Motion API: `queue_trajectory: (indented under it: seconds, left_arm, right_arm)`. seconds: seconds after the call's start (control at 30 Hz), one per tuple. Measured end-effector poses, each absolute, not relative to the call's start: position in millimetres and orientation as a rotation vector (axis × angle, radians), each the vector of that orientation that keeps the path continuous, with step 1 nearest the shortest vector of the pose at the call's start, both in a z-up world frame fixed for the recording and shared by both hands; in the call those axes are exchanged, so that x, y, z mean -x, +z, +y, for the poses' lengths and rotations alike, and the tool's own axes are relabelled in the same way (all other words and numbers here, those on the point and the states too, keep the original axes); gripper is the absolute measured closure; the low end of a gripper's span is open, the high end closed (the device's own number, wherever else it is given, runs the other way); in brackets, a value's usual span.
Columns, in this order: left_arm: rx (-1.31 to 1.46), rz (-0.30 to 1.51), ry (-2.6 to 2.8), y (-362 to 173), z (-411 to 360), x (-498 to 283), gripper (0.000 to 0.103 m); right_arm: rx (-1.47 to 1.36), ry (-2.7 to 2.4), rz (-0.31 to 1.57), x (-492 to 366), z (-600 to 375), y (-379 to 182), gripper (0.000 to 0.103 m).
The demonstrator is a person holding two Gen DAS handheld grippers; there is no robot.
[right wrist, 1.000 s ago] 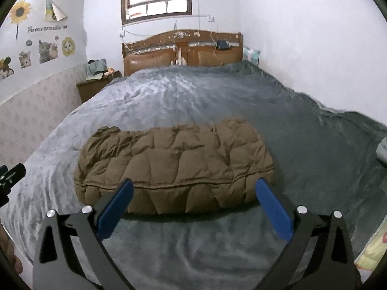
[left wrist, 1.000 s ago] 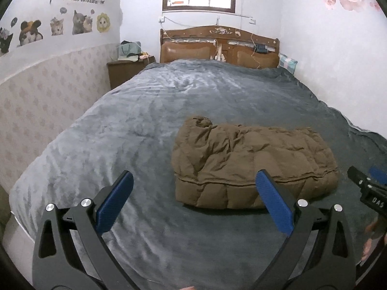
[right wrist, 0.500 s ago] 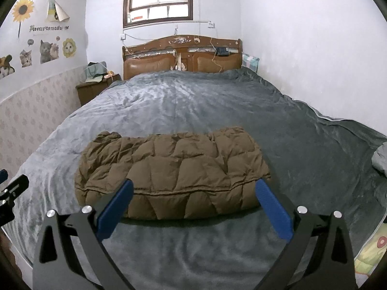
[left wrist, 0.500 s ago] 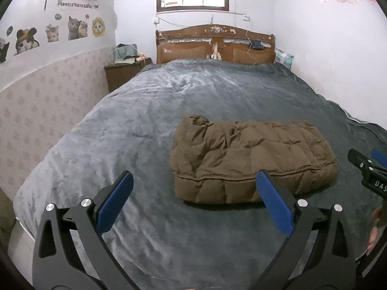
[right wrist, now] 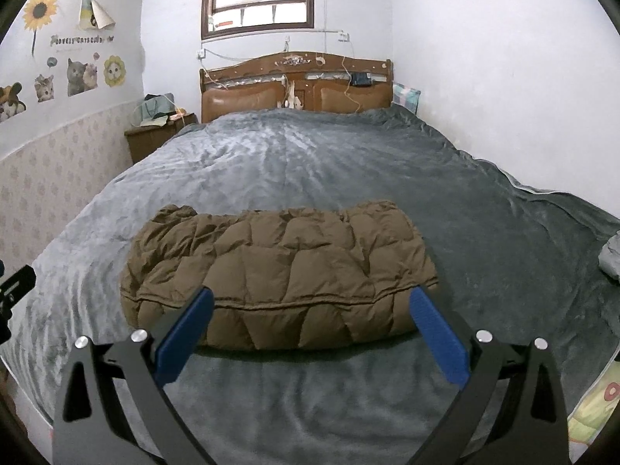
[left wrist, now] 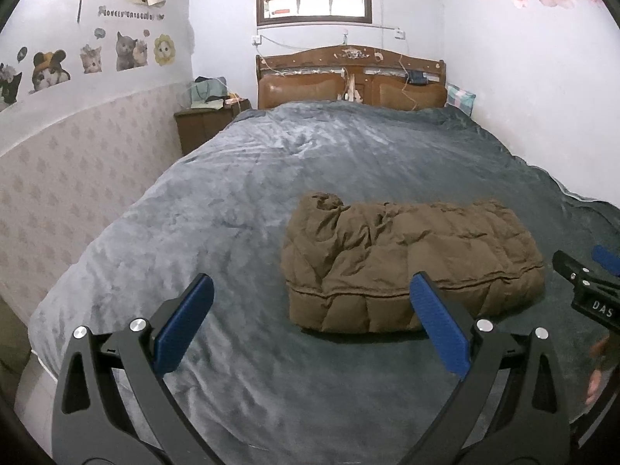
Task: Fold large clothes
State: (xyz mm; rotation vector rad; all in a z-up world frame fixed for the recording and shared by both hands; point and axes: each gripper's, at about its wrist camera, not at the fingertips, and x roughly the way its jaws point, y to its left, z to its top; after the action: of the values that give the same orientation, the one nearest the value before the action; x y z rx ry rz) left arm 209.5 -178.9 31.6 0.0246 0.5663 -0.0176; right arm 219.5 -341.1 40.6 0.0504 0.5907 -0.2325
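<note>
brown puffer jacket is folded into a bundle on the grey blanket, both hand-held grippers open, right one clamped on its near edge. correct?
Not quite. The right hand-held gripper holds nothing; its blue fingers stand wide apart in the right wrist view. The brown puffer jacket does lie folded on the grey blanket, and the left hand-held gripper is open.

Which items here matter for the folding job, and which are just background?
Job:
- brown puffer jacket, folded on the grey blanket
- left gripper, open
- right gripper, open

Background:
- nightstand
- headboard
- cat stickers
</note>
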Motion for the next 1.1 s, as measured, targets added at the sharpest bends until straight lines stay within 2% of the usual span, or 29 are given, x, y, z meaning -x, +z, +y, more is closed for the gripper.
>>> queue_trajectory:
  seconds: [1.1]
  left_arm:
    - [-0.019,0.586,-0.001,31.4,-178.3,-211.0,0.003]
  right_arm:
    - [-0.045,-0.222,0.59,-223.8,-345.1,42.2,0.002]
